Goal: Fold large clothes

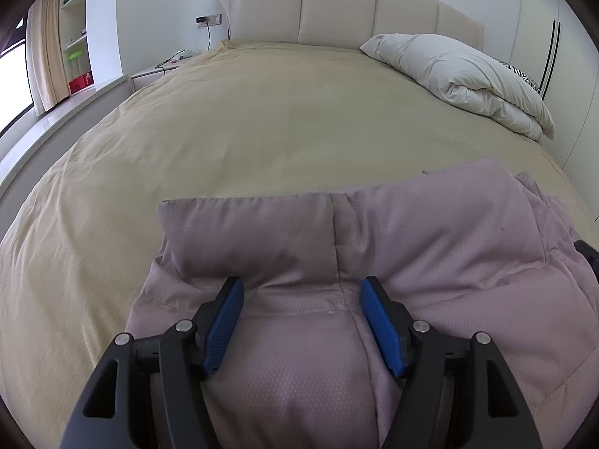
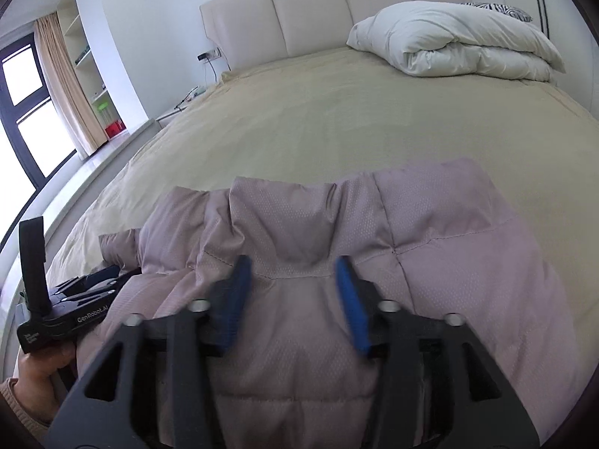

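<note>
A mauve quilted puffer jacket [image 1: 411, 232] lies bunched at the near edge of the bed; it also fills the lower half of the right wrist view [image 2: 430, 247]. My left gripper [image 1: 301, 286] is open, its blue pads [image 1: 224, 321] spread over a padded fold of the jacket, and holds nothing. My right gripper [image 2: 294, 265] is open too, its pads [image 2: 352, 307] blurred, hovering over the jacket's collar area. The left gripper's body [image 2: 56, 318] shows in the right wrist view at the jacket's left edge, held by a hand.
The bed has a tan cover [image 1: 262, 119] stretching to a cream padded headboard [image 1: 337, 11]. A folded white duvet [image 1: 468, 78] sits at the far right. A nightstand [image 1: 157, 71], shelves and a window ledge [image 1: 56, 119] run along the left.
</note>
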A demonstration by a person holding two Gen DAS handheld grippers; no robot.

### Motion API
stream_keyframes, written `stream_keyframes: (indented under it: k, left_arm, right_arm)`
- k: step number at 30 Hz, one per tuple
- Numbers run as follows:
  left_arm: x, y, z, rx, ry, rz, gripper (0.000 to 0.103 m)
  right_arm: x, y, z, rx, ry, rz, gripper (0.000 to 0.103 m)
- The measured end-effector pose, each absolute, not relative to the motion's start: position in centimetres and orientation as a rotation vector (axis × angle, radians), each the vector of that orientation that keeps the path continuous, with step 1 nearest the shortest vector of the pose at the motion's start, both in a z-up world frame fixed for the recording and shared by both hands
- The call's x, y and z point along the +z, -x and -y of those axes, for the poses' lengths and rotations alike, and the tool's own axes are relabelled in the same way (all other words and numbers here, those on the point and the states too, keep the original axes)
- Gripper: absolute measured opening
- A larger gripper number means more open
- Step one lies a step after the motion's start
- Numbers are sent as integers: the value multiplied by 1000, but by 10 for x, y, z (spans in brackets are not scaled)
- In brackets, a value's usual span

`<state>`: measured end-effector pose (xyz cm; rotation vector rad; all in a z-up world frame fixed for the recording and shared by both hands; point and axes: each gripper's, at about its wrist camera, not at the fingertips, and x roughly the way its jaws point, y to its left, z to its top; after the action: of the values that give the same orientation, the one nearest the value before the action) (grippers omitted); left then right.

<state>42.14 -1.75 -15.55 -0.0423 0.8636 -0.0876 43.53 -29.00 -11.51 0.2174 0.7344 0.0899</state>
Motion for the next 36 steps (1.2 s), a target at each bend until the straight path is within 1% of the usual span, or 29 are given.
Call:
stream_keyframes:
  k: [2, 4, 7, 10, 12, 14, 17, 24, 30, 33, 35, 36]
  left_arm:
    - [-155, -421, 17, -88, 44, -864, 69]
    - [-155, -420, 19, -86, 44, -865, 69]
    - [-152, -415, 17, -87, 48, -869, 69]
    - [-140, -397, 16, -89, 40, -859, 68]
    - [-132, -379, 19, -87, 12, -818, 68]
    - [-136, -375, 21, -90, -11, -797, 70]
    - [-144, -391, 15, -93, 27, -836, 73]
    - [-156, -419, 20, -95, 28, -879, 74]
    - [-159, -430, 27, -76, -3, -890, 75]
    - [-150, -425, 26, -75, 10, -898, 74]
    - [-133, -407, 27, -72, 24, -882, 69]
    - [-122, -393, 30, -91, 35, -858, 69]
  right_arm:
    - [-102, -421, 288, 87, -185, -671, 78]
    - [-93, -412, 283, 104, -141, -652, 78]
    - [-92, -407, 280, 68, -91, -728, 78]
    - [-93, -398, 292, 40, -105, -781, 78]
    - [-99, -391, 297, 37, -93, -805, 78]
    - [-109, -393, 297, 23, -63, -833, 78]
    - [-126, -404, 294, 7, -25, -880, 80]
    - [-152, -431, 299, 13, -43, -898, 82]
    - [-159, -439, 299, 2, -54, -881, 83]
    - [-160, -437, 298, 2, -52, -872, 83]
    - [-154, -433, 303, 26, -77, -868, 82]
    - [-148, -427, 306, 39, -98, -863, 82]
